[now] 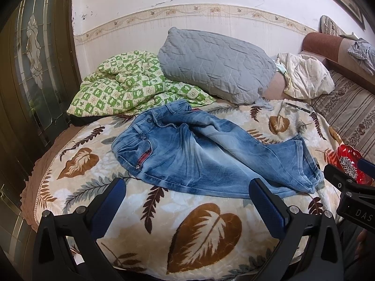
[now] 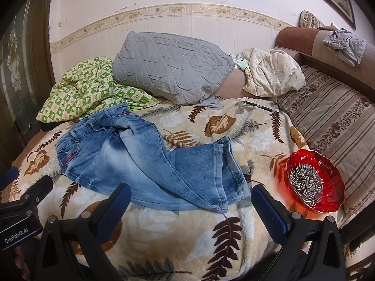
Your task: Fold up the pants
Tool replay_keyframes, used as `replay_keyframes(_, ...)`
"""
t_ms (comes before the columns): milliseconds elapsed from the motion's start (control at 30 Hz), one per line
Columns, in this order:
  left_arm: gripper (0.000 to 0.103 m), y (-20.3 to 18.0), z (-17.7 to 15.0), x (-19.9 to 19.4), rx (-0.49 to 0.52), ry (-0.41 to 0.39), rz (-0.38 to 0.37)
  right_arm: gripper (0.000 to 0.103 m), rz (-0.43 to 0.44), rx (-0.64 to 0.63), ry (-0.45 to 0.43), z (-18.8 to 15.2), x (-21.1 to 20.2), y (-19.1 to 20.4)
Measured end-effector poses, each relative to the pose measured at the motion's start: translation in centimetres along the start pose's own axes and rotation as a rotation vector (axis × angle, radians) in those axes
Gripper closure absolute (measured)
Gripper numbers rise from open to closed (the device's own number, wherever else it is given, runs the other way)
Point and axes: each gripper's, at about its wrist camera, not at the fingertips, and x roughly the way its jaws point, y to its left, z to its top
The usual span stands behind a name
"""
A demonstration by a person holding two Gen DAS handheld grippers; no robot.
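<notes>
Faded blue denim pants lie crumpled on the leaf-print fleece blanket, waistband toward the green checkered quilt, legs overlapping toward the red glass bowl of seeds. Left gripper and right gripper both spread wide, empty, hovering just short of the pants' near edge.

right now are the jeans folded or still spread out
Not neatly folded: the jeans lie loosely across the blanket, waistband rumpled at the left, one leg lying over the other, cuffs at the right. Both grippers are open and clear of them.
</notes>
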Motion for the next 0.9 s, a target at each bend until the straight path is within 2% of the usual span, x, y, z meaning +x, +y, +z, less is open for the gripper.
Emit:
replay_keyframes(733,0.000,0.0,-0.1,1.1,0.017,-0.011,-0.006,0.000,0.001,-0.009,-0.001,-0.2,0.0,-0.1)
replay_keyframes(900,0.000,-0.5,0.8,2.6,0.084,-0.011,-0.051,0.000,0.010,0.007,0.025,0.1,0.5,-0.7)
